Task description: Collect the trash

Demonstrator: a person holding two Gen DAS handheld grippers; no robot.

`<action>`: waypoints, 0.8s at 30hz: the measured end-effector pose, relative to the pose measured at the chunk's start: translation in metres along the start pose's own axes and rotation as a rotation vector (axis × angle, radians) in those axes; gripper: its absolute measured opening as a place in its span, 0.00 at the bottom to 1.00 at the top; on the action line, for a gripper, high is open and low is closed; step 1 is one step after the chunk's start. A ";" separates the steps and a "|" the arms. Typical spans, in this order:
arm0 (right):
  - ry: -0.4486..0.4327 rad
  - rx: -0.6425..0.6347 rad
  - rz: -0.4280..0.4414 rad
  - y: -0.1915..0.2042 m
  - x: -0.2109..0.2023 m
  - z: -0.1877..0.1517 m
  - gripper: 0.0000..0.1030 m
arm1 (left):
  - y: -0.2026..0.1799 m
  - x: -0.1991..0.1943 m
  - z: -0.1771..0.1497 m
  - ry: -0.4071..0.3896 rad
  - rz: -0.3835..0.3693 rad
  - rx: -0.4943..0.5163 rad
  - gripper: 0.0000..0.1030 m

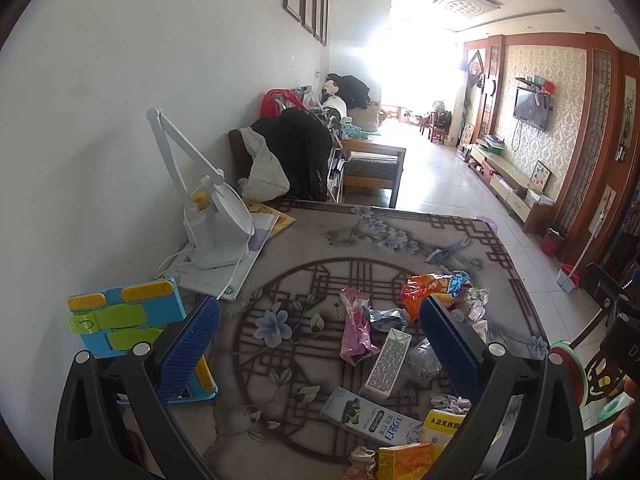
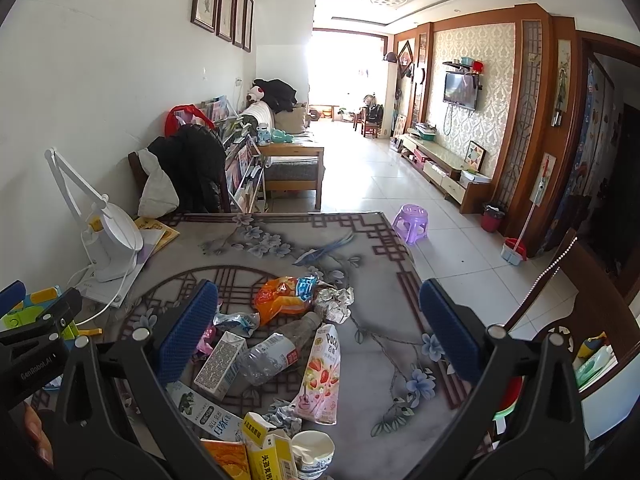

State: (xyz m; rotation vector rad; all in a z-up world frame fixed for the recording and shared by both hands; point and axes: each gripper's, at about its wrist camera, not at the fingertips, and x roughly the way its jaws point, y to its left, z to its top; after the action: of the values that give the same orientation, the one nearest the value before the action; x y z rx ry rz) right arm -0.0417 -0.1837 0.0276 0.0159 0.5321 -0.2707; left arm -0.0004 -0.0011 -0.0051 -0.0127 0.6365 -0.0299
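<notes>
Right gripper [image 2: 316, 340] hovers released above the litter on the floral table [image 2: 384, 352], jaws spread wide and holding nothing. Your left gripper [image 1: 320, 340] is likewise spread and empty, just beside it. Between the right jaws lies the crushed plastic bottle [image 2: 276, 354], its long axis running from near-left to far-right (cap end pointing away from you). Touching its right side lies the Pocky pouch [image 2: 322, 376]; the small grey carton [image 2: 220, 364] lies against its left. Judged nearer to the right gripper, the bottle calls for jaws set across its long axis.
</notes>
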 end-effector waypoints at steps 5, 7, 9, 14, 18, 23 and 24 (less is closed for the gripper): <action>0.001 -0.006 0.000 0.001 0.001 0.000 0.97 | 0.000 0.000 0.000 0.000 -0.002 0.000 0.93; 0.001 -0.008 -0.001 0.001 0.001 0.001 0.97 | 0.000 0.000 0.000 0.000 -0.001 -0.002 0.93; 0.000 -0.010 -0.002 0.002 0.002 0.001 0.97 | -0.001 0.000 -0.001 -0.002 -0.001 -0.002 0.93; 0.010 -0.012 -0.004 0.003 0.005 0.002 0.97 | -0.002 0.001 0.000 0.001 -0.001 0.003 0.93; 0.015 -0.014 -0.005 0.003 0.008 0.002 0.97 | -0.003 0.005 0.001 0.001 -0.003 0.011 0.93; 0.039 -0.011 -0.012 -0.001 0.021 0.000 0.97 | -0.005 0.017 0.001 -0.012 -0.038 0.027 0.93; 0.046 -0.008 -0.014 -0.004 0.025 -0.001 0.97 | -0.006 0.019 -0.002 -0.031 -0.047 0.031 0.93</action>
State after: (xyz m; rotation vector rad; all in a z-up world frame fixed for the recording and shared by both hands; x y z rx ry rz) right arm -0.0228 -0.1933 0.0144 0.0103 0.5787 -0.2826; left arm 0.0133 -0.0073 -0.0175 0.0021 0.6043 -0.0852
